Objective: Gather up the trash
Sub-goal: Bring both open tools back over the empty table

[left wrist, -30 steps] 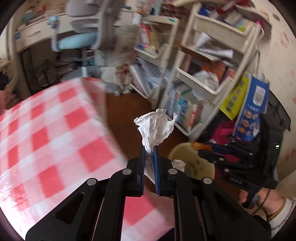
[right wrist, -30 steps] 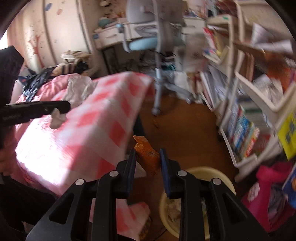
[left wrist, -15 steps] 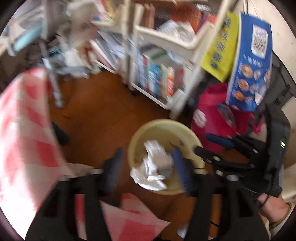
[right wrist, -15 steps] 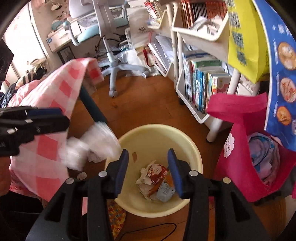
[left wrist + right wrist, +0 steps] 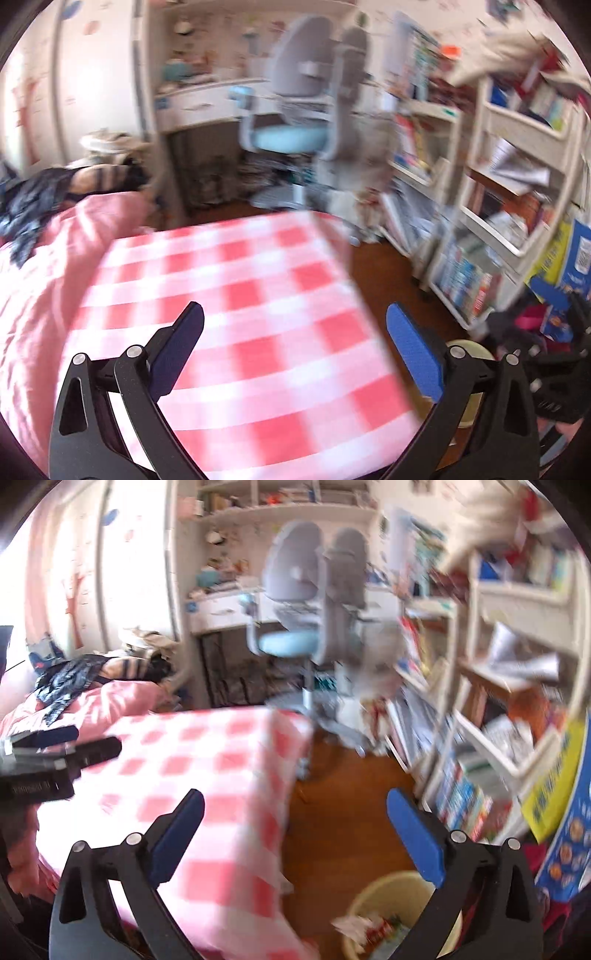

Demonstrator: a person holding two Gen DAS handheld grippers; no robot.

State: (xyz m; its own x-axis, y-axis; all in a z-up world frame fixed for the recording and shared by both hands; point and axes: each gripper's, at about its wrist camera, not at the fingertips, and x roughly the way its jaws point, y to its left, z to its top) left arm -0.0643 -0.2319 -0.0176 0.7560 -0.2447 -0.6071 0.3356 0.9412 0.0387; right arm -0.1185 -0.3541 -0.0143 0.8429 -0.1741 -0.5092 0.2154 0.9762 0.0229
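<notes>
Both tongs, left (image 5: 294, 325) and right (image 5: 295, 812), opening, now empty; earlier-gripped tissue and orange scrap gone; trash in bin (image 5: 373, 897).

Each claw, left (image 5: 293, 325) and right (image 5: 295, 812), has matte black triangular-cutout arms, silver round screws at the pivots and blue textured pads (image 5: 413, 350) on its fingers.

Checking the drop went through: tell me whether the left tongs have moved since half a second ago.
Yes. The left tongs, empty and opening, have swung up from over the yellow bin to face the checked tablecloth.
</notes>
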